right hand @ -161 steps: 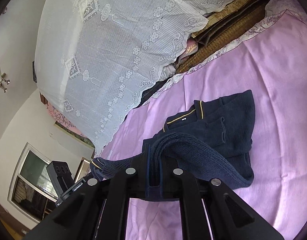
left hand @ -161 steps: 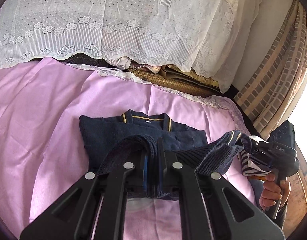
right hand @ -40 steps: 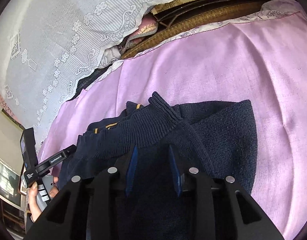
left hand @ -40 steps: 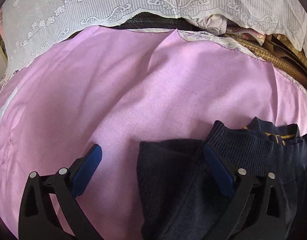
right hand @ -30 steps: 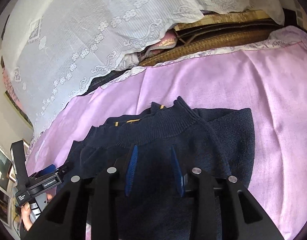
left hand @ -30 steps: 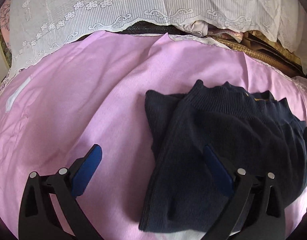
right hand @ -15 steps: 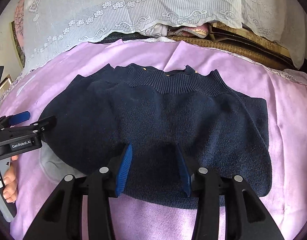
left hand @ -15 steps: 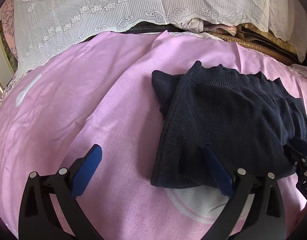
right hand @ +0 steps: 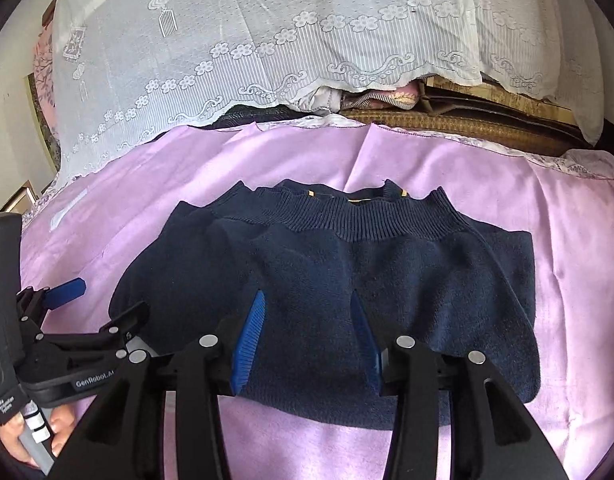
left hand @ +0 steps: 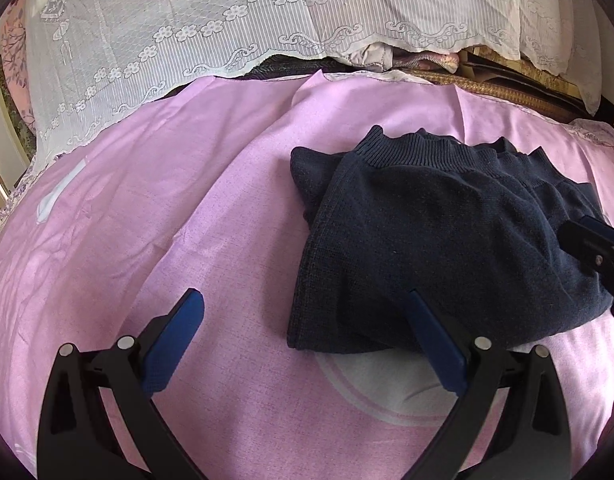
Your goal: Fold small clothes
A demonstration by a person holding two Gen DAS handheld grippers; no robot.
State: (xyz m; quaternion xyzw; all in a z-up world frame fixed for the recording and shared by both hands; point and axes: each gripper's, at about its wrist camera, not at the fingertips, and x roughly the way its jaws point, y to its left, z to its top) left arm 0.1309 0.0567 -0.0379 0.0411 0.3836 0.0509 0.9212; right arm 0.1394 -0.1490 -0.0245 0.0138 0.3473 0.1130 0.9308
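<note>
Both grippers are now clear of the navy sweater (right hand: 347,280), which about five seconds ago hung pinched in their jaws above the bed and now lies folded on the pink sheet (left hand: 147,220), ribbed hem band turned toward the lace curtain (right hand: 267,40) and a sliver of yellow collar trim showing behind it. The right gripper (right hand: 307,332) has just been opening its jaws; they stand moderately apart over the near edge of the sweater with the pads not pressing on it and nothing lifted between them. The left gripper (left hand: 303,336) is spread wide, one pad over bare sheet and the other over the sweater's near left corner, gripping nothing; in the right wrist view it sits at the sweater's left side with a hand (right hand: 27,432) on its handle. Since a second ago both views have pulled back, so the whole bundle is in sight. Judgement: the fold has been laid down and released. The left edge looks bulkier and less even than the right, so some squaring up may be needed.
</note>
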